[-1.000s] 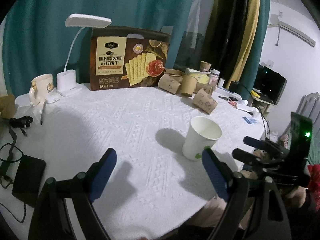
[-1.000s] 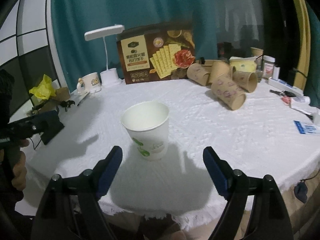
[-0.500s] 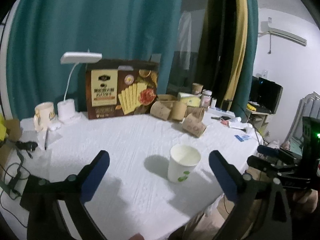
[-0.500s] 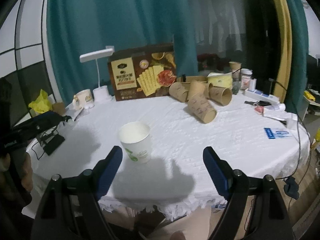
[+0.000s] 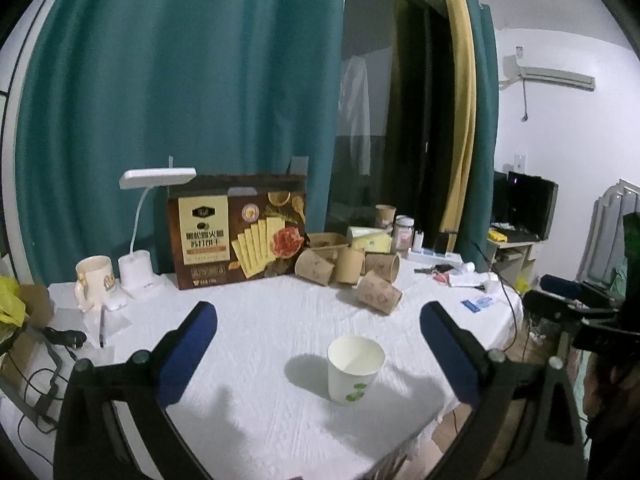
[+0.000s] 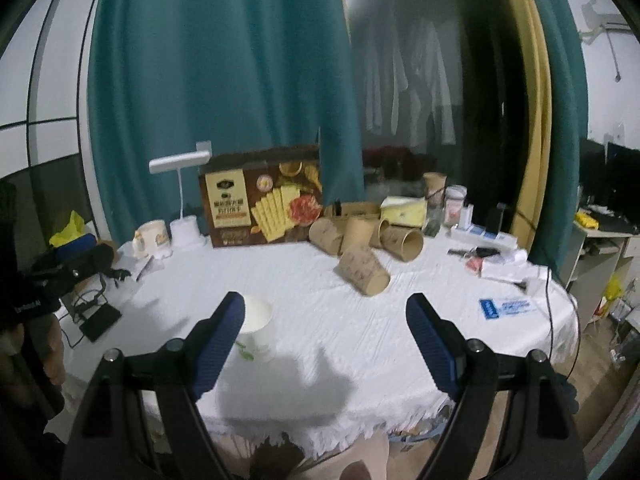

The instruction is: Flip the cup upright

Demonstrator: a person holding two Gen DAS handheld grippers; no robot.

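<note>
- Left wrist view: white paper cup (image 5: pixel 355 369) standing upright, mouth up, on the white tablecloth (image 5: pixel 256 344), near the front edge and well clear of the brown cups (image 5: pixel 378 298) lying further back by the cracker box (image 5: pixel 240 232).
- Left gripper (image 5: pixel 318 334) spread wide and empty, its jaws having just been opening; cup between the two blue pads (image 5: pixel 188 354) in the picture but well beyond them, touched by neither.
- Flip judged done; for a clean finish, best to draw back straight and level, keeping the pads off the rim, since a light paper cup tips at a brush.
- Against the earlier frame here: cup smaller and lower in view, more curtain and room visible above, pads set wider apart.
- Right wrist view: same cup (image 6: pixel 258 334) upright at lower left, partly hidden behind the left blue pad (image 6: pixel 218 346); whether pad and cup touch cannot be told for sure, though a gap seems likely.
- Right gripper (image 6: pixel 326 346) released, holding nothing, jaws apart.
- Worth minding that near pad when pulling away, moving back rather than sideways.
- Against the earlier frame here: cup no longer centred between the pads but off to the left and smaller; table edge and fringe now in sight; jaw spread unchanged.
</note>
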